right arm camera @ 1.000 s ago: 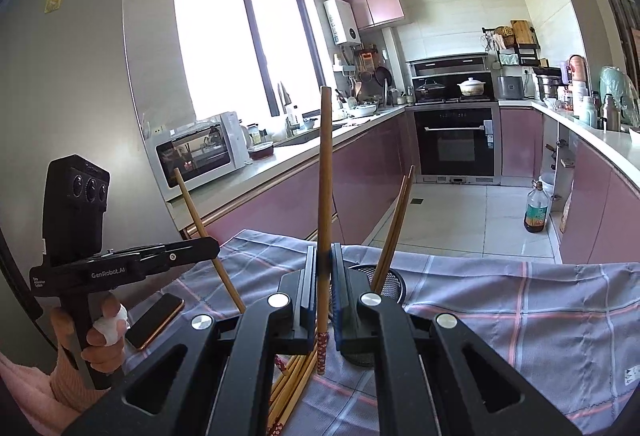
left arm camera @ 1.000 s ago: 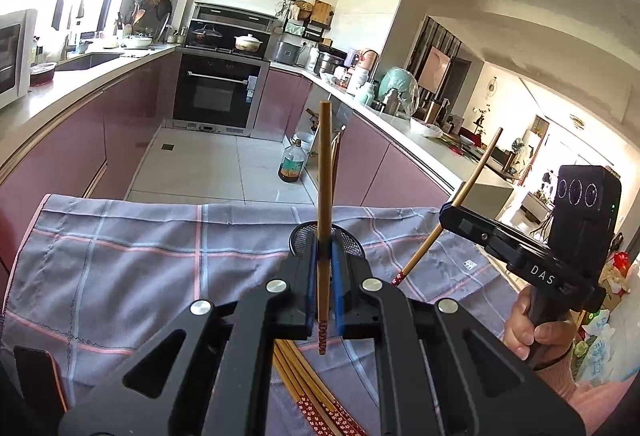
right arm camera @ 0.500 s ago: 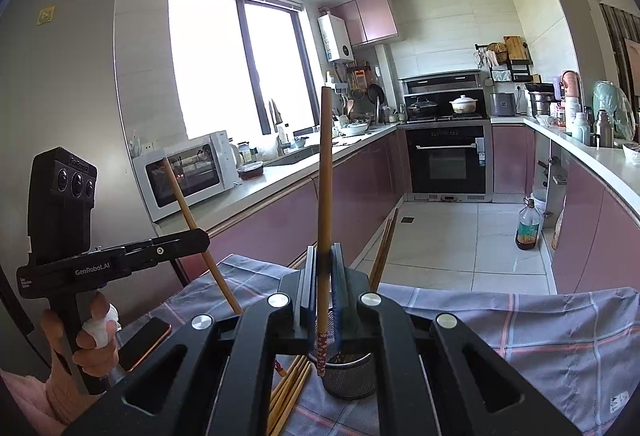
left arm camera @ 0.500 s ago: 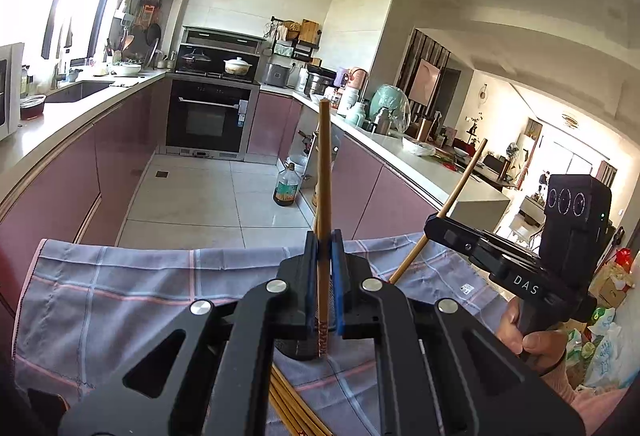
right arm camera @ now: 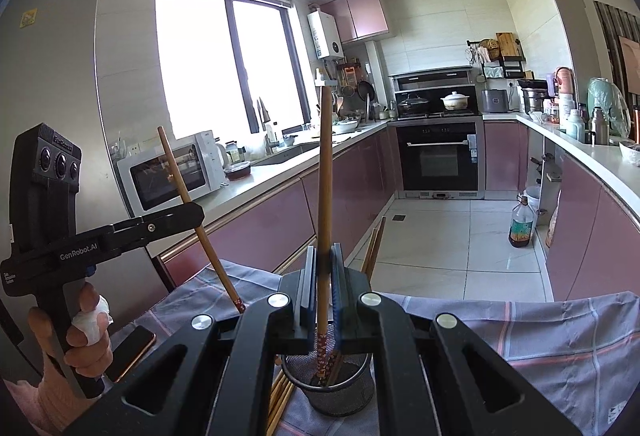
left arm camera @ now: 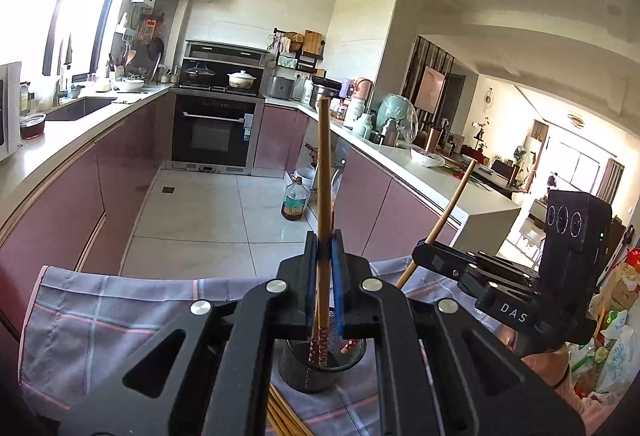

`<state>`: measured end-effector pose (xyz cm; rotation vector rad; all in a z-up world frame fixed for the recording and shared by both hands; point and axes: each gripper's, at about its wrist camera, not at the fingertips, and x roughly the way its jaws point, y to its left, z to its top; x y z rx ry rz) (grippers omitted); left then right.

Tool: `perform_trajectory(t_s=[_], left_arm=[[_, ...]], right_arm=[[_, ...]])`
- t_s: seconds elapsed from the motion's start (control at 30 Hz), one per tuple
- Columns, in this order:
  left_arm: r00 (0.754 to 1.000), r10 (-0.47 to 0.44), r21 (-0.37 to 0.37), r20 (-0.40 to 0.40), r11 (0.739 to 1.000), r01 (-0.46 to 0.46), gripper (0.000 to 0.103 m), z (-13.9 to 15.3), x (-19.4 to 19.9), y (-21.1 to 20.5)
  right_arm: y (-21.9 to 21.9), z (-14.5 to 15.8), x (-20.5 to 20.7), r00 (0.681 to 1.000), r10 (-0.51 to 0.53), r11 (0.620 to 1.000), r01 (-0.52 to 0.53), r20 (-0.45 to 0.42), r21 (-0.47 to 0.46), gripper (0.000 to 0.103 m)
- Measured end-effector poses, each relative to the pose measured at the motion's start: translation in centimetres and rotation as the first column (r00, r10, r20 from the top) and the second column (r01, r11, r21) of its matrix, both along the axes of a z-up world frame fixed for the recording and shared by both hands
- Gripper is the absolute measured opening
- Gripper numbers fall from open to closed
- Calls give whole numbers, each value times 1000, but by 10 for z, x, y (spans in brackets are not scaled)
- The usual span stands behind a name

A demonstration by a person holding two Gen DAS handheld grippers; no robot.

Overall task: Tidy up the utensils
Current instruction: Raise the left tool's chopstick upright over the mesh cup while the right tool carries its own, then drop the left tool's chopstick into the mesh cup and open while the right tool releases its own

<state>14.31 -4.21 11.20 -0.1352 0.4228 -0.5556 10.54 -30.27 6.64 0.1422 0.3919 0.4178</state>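
Wooden chopsticks (left arm camera: pixel 323 172) look smooth, with patterned red ends. The holder (right arm camera: pixel 340 390) is dark metal mesh. The checked cloth (right arm camera: pixel 560 340) looks matt.

On the checked grey cloth (right arm camera: pixel 560 340) stands the black wire-mesh cup (right arm camera: pixel 340 392), directly below the closed right gripper (right arm camera: pixel 324 276), whose upright wooden chopstick (right arm camera: pixel 325 172) reaches down into it beside two others leaning inside. A loose bundle of wooden chopsticks (right arm camera: pixel 280 396) lies on the cloth just left of the cup, and a dark phone (right arm camera: pixel 132 352) lies further left. The left gripper (left arm camera: pixel 324 260), also clamped on an upright wooden chopstick (left arm camera: pixel 324 164), hangs above the cup (left arm camera: pixel 320 368), with the right gripper (left arm camera: pixel 444 260) to its right.
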Motion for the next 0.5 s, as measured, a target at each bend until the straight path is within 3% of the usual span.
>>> perform_trajectory(t_s=[0.5], left_arm=[[988,-15,126,-151,991,35,7,-51,45,-26]], right_arm=[[7,-31,26,989,22,998,-29,-147,-47,5]])
